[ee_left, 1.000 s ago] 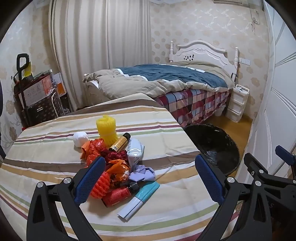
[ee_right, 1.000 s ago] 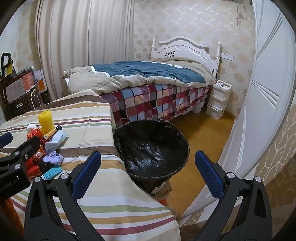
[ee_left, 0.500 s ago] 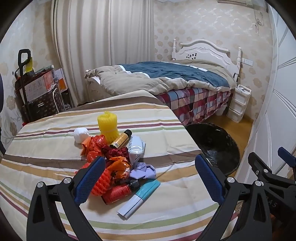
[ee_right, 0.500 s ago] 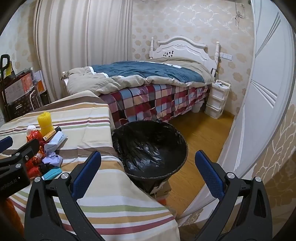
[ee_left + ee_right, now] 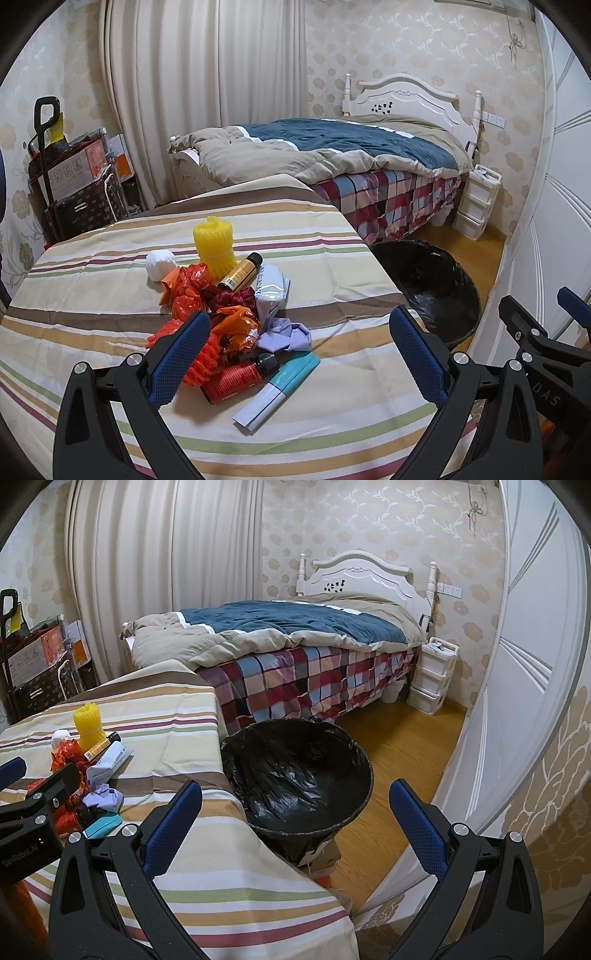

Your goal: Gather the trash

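Left gripper (image 5: 299, 347) above trash pile (image 5: 225, 317) on striped table (image 5: 110, 280) — jaws spread, empty. Right gripper (image 5: 295, 819) over black-lined bin (image 5: 295, 771) — jaws spread, empty; nothing discernible inside bin.

Trash pile (image 5: 229, 321) heaped on striped desk (image 5: 110, 295): orange wrappers, yellow foam net (image 5: 214, 245) upright, two bottles lying flat. Black-lined bin (image 5: 295, 771) beside desk, empty.

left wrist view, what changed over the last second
The left gripper rose and tilted slightly, so the trash pile, with its yellow foam net roll and red bottle, sits a little lower in view. Nothing was grasped or released. Both grippers stay open and empty; the right gripper still faces the black-lined bin, and no trash has moved.
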The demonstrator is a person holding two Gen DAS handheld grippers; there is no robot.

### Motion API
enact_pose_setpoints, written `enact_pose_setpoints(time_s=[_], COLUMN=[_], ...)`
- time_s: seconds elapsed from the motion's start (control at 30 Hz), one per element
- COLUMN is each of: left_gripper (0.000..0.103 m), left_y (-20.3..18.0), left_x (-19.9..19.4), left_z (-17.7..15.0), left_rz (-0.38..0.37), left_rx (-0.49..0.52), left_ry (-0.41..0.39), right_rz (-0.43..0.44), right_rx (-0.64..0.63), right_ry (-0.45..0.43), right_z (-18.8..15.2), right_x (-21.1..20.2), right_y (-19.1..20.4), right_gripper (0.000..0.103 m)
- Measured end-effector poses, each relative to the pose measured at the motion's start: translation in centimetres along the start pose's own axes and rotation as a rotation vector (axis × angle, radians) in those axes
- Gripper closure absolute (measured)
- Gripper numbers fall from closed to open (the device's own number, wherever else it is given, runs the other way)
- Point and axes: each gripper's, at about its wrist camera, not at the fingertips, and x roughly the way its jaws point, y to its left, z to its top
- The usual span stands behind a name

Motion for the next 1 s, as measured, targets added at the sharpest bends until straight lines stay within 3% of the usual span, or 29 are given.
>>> enact_pose_setpoints(time_s=[1.0], left_gripper=[0.006], left_y=[-0.41], left_x=[0.07], left_z=[-0.46], left_rz=[-0.006], left_rx=[0.007], left_ry=[0.003], right_rz=[-0.002], right_rx=[0.0], right_ry=[0.002], right_z=[-0.03], right_x=[-0.06], right_y=[0.13], right_gripper=[0.004])
